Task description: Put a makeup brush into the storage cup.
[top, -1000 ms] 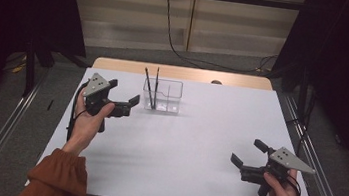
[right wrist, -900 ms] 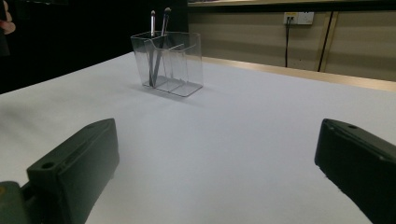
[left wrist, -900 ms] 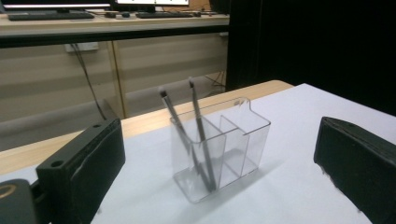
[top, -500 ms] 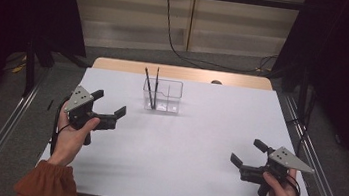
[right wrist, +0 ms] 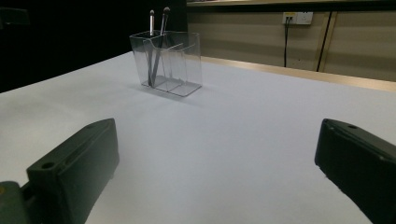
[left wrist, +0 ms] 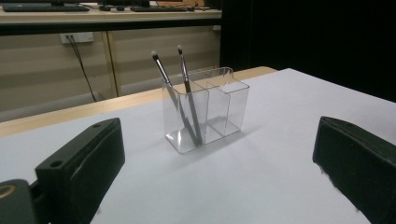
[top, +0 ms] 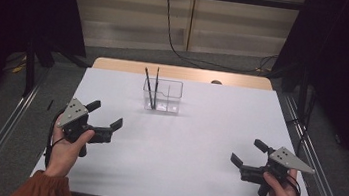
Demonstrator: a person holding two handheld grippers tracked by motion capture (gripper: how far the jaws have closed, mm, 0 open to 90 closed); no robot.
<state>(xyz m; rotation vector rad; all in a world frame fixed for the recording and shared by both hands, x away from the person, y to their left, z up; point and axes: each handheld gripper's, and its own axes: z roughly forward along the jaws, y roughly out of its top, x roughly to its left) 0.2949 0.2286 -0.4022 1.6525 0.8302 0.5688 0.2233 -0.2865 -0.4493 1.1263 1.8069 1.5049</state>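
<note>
Clear organizer (top: pixel 162 96) sits at 12 o'clock on the white table (top: pixel 180 154), near the far edge, roughly centred. Two thin brushes (top: pixel 152 88) stand in its left compartment, bristle ends up, leaning against the walls and crossing low down; the other compartments look empty. Brushes upright with handles down so the heads stay clean and the shafts are easy to pinch from above. Left gripper (top: pixel 105 119) at 9 o'clock, held just above the table by the person's left hand (top: pixel 67 141), jaws spread wide, nothing between them; its own view looks straight at the organizer (left wrist: pixel 205 109) with the brushes (left wrist: pixel 180 93) framed between the jaws, so it is lined up on them. Right gripper (top: pixel 246 152) at 4 o'clock, well apart from the organizer, jaws also spread and empty, parked low near the table's near-right corner, probably to stay out of the way; organizer (right wrist: pixel 167 60) shows far off in its view. My read: both hands idle, brushes seated, work at a rest or end state.
</note>
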